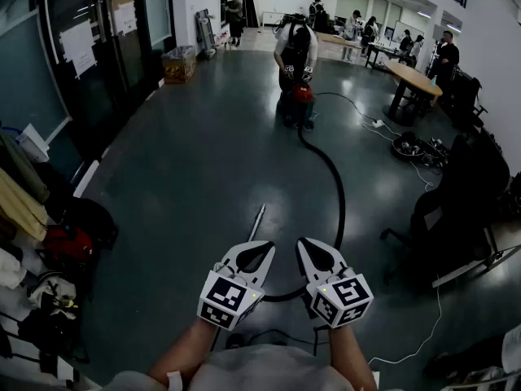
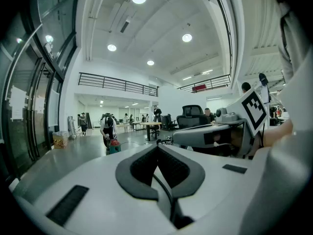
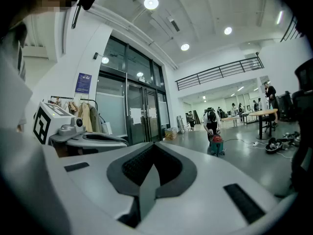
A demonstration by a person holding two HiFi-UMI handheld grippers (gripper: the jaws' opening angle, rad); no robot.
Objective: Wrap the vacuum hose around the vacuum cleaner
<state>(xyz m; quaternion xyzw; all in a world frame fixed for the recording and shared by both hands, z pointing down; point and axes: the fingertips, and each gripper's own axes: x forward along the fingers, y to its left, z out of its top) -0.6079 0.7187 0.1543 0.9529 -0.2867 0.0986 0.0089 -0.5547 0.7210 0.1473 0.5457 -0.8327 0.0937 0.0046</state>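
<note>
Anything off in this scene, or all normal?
The vacuum hose sprawls loose across the floor from the vacuum cleaner toward the grippers; a metal wand lies beside it. A person bends over the cleaner. Left gripper and right gripper are shut, empty.

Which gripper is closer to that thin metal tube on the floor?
Left. The left gripper points straight at the metal tube; the right gripper is off to its right.

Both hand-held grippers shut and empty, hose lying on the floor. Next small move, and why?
Probably open the right hand-held gripper and lower it to the black flexible vacuum hose, which curves along the floor beside it. Both it and the left hand-held gripper are shut on nothing, and the red canister vacuum cleaner stands far off, another person bent over it.
</note>
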